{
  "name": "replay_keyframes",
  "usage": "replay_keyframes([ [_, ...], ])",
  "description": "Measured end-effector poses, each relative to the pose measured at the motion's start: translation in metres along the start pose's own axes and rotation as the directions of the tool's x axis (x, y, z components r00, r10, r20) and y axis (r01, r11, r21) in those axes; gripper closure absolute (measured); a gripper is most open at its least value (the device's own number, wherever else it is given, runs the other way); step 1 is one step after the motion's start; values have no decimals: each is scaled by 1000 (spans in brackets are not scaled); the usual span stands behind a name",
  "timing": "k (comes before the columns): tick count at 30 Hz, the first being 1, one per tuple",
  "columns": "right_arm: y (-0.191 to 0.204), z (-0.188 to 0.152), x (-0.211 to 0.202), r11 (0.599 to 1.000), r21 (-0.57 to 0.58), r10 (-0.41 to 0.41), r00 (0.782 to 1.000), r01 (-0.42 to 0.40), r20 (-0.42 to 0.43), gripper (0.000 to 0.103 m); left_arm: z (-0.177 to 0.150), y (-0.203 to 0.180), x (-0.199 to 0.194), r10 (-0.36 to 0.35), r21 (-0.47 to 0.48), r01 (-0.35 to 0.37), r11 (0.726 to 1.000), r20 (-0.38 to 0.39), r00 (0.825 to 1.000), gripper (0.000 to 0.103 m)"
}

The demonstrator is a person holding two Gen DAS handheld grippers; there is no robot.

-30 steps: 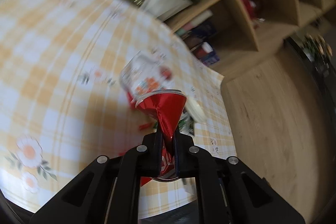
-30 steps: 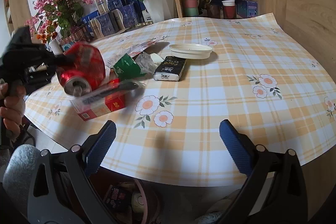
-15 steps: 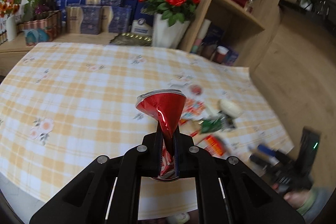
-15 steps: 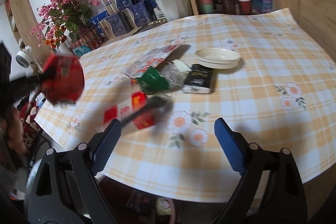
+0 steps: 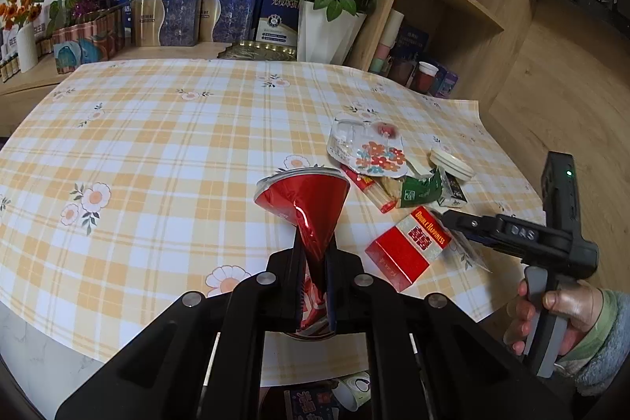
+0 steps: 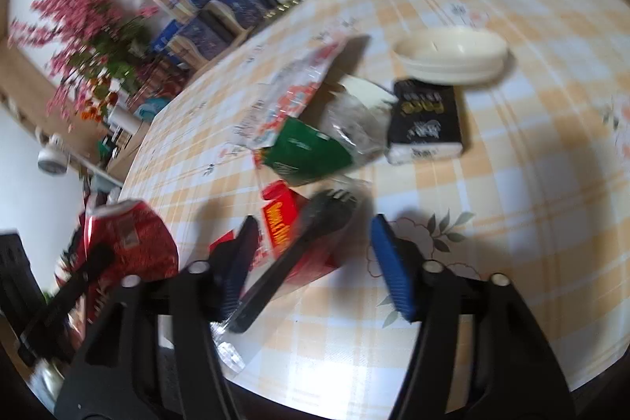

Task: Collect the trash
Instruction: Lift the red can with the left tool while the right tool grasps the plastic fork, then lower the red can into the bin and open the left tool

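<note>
two claws share the work: the left claw pinches a crushed red drink can clear of the checked bench, while the right claw, jaws just closing, straddles the red cigarette packet and black plastic fork, not yet gripping.

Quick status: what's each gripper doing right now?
Left gripper: shut on the crushed red can.
Right gripper: open, jaws just been closing around the black plastic fork, not yet pressing it.
</note>
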State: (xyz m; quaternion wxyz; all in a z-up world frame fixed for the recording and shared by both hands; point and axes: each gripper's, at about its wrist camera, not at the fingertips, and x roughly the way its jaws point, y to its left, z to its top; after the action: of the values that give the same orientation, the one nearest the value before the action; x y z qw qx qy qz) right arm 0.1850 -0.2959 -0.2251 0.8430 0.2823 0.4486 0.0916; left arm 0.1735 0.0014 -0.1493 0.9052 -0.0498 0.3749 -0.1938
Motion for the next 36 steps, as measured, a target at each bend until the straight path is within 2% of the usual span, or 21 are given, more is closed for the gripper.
replay_keyframes([
  [3,-3,-1,5,1000,23,14,1000,-14,-22,52,-2,-3,1,-1,8,1,1000,-5,1000,94],
  [5,-3,-1,6,1000,18,17,1000,-16,-25,59,-3,-4,2,-3,8,3,1000,-7,1000,94],
  [7,-4,-3,5,999,27,41,999,-40,-31,76,-3,-5,1,-8,12,8,1000,-4,1000,94],
  [9,-3,-3,0,999,25,40,999,-40,-4,86,-2,-8,0,-10,20,10,1000,2,1000,94],
  [12,-4,-4,-12,1000,5,10,999,-11,41,92,0,-12,-6,-17,33,16,999,13,1000,94],
  [17,-4,-10,-35,1000,-18,-9,994,11,106,93,2,-17,-16,-28,38,27,999,26,999,94],
  [27,-2,-33,-75,999,-45,-19,984,28,178,94,-5,-28,-45,-51,34,50,998,44,998,94],
  [36,18,-71,-107,985,-165,-13,976,49,216,94,-24,-39,-76,-69,65,66,996,40,997,94],
])
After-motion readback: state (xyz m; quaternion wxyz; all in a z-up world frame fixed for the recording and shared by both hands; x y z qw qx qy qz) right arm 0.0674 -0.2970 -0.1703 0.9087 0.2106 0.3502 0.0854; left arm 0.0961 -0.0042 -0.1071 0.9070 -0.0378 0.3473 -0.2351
